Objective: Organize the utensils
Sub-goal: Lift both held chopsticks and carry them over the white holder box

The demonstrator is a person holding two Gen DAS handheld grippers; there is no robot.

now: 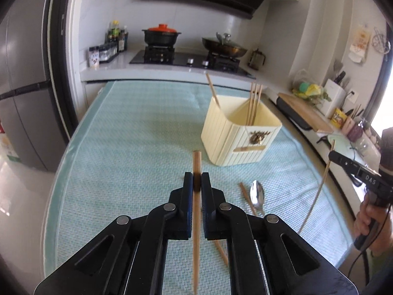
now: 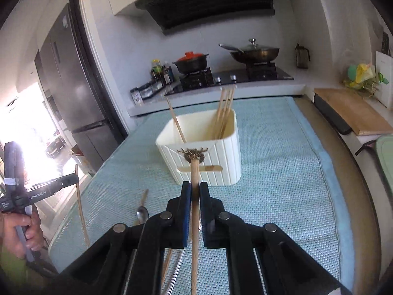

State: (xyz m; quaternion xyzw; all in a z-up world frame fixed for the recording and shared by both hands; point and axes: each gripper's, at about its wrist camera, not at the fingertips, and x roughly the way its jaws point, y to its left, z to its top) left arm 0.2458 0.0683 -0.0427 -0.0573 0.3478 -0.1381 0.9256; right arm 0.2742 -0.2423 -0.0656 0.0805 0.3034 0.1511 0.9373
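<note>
A cream two-compartment utensil holder [image 1: 239, 132] [image 2: 203, 152] stands on the teal mat, with several wooden chopsticks upright in it. My left gripper [image 1: 197, 180] is shut on a wooden chopstick [image 1: 196, 162], held above the mat short of the holder; it also shows at the left of the right wrist view [image 2: 73, 179]. My right gripper [image 2: 195, 191] is shut on another wooden chopstick [image 2: 195, 174], pointing at the holder; it shows at the right of the left wrist view [image 1: 331, 156]. A metal spoon [image 1: 256, 194] [image 2: 143, 213] and a loose chopstick [image 1: 248, 200] lie on the mat.
The teal mat [image 1: 135, 135] covers the table. Behind it is a counter with a stove [image 1: 189, 59], a black pot with a red lid [image 1: 161, 35] and a wok [image 1: 224, 45]. A wooden cutting board [image 2: 353, 108] and a fridge [image 1: 24, 86] flank the table.
</note>
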